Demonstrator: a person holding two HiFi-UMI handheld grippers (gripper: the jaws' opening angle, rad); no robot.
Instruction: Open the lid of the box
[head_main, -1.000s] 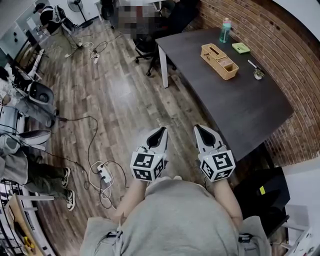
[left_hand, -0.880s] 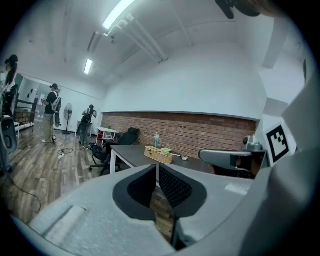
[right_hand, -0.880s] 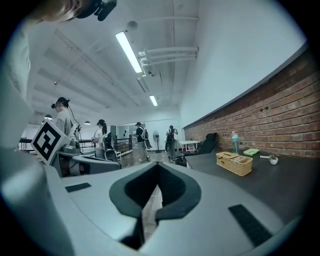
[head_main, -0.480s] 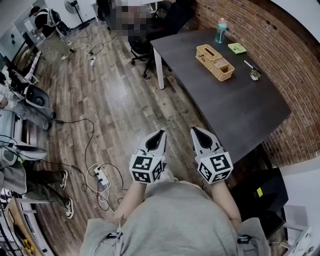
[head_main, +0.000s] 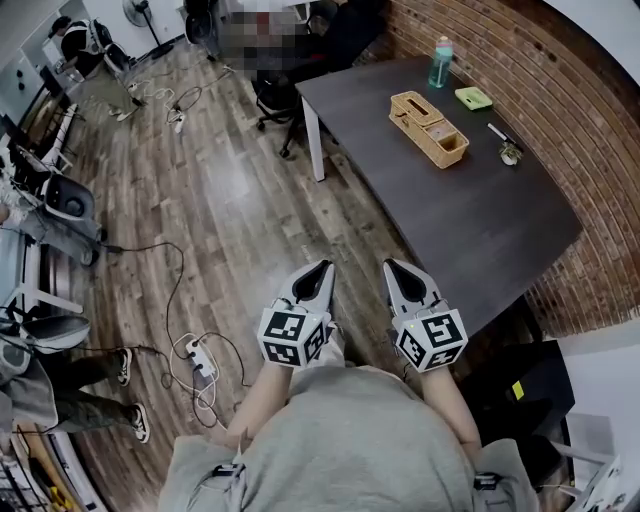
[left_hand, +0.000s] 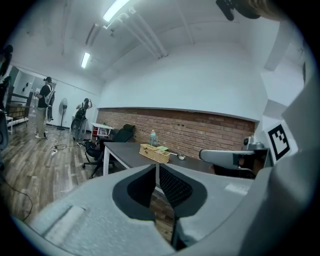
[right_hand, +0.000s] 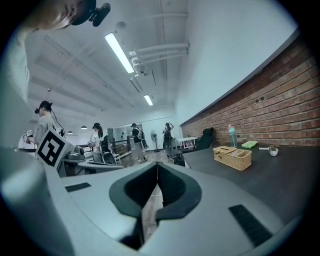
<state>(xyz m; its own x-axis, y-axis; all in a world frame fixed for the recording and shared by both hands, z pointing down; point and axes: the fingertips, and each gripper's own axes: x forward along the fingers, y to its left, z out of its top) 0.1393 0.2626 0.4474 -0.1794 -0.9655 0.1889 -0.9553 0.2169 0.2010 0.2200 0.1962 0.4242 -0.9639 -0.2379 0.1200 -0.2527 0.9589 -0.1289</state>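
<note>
Since your left gripper (head_main: 322, 266) and right gripper (head_main: 392, 266) are both pressed together and empty near your body, nothing is done yet. The box (head_main: 428, 128) sits on the far table (head_main: 470, 220), well apart from both, and its lid (head_main: 411, 103) looks shut.

Dark table (head_main: 470, 215) against a brick wall (head_main: 560, 110), wood floor (head_main: 215, 230).

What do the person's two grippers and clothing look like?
The left gripper and the right gripper are light grey shells that taper to a point, with black inner lining. Each carries a white cube with black square markers. The person wears a grey top.
</note>
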